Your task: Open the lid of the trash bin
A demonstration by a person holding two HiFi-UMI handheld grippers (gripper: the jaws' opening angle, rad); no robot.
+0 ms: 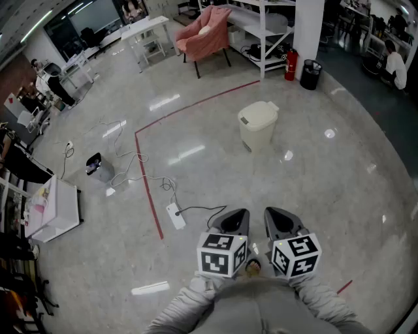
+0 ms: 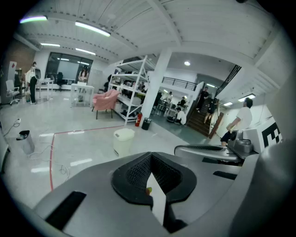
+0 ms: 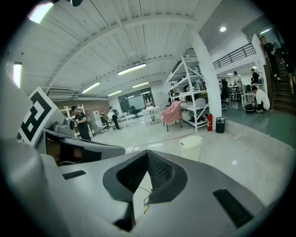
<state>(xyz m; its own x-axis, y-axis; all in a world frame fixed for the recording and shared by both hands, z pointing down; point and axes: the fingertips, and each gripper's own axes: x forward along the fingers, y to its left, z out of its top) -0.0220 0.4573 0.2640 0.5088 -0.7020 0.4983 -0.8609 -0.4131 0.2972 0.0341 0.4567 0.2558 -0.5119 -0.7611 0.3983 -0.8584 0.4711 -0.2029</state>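
- Closest in, the grey sleeves (image 1: 189, 303) get cut off by the bottom edge of the head view. The hands are hidden behind the marker cubes.
- The left claw (image 1: 234, 220) is closed, pads pressed together with nothing between them. The right claw (image 1: 279, 222) is the same, closed and empty. They sit side by side, close together, both pointing up the room.
- There's a tiny yellowish speck at the base of the left claw's pads. It might be part of the claw, too small to tell.
- The floor (image 1: 326, 182) is glossy pale stone with light glare all over it. A white power strip (image 1: 175, 215) lies just left of the claws, with its cable snaking away.
- A red tape line (image 1: 149, 189) runs up the floor and then turns right.
- The trash bin (image 1: 258, 124) is cream, with its lid down. It stands inside that taped corner, well apart from both claws.
- A small dark bin (image 1: 98, 167) sits off to the left among the cables.
- At the far end there's a pink chair (image 1: 204, 31) and a white shelf rack (image 1: 261, 19). A fire extinguisher (image 1: 290, 65) stands just beside a black bin (image 1: 310, 74).
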